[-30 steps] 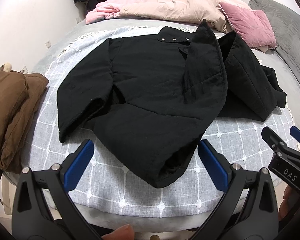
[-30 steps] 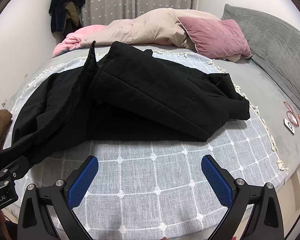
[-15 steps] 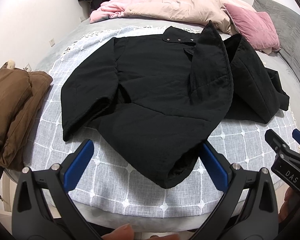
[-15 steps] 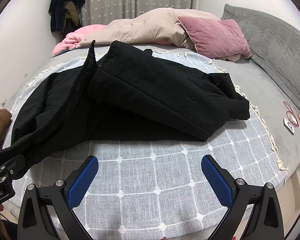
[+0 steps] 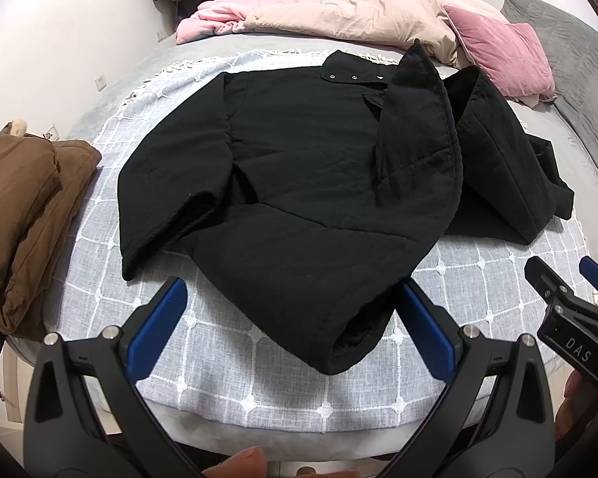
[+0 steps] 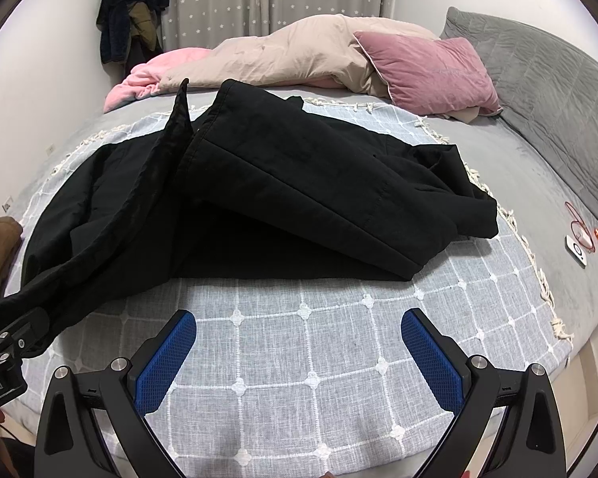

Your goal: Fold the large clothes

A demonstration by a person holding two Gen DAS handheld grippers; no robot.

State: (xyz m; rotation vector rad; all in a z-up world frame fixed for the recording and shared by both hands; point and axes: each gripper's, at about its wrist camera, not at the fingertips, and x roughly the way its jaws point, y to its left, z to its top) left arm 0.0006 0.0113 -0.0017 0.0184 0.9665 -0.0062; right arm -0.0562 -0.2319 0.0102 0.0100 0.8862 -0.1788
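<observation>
A black quilted jacket [image 5: 299, 183] lies spread on a grey-blue checked blanket [image 5: 239, 362] on the bed. Its collar is at the far side. One front panel stands up in a peak, and its right side is bunched and folded over [image 6: 307, 183]. My left gripper [image 5: 295, 330] is open just above the near bed edge, and the jacket's near hem corner lies between its blue pads [image 5: 159, 326]. My right gripper [image 6: 299, 354] is open over bare blanket [image 6: 478, 298], short of the jacket, holding nothing. Each gripper shows at the edge of the other's view.
A folded brown garment [image 5: 24, 215] sits at the left edge of the bed. A beige duvet [image 5: 358, 12] and a pink pillow [image 6: 430, 71] lie at the far side. Small items, one a white device [image 6: 577, 253], rest on the grey cover at right. Dark clothes [image 6: 131, 20] hang on the wall.
The left wrist view has drifted slightly, so the jacket and the brown garment sit a little further right in it. The jacket has not moved. Both grippers stay open.
</observation>
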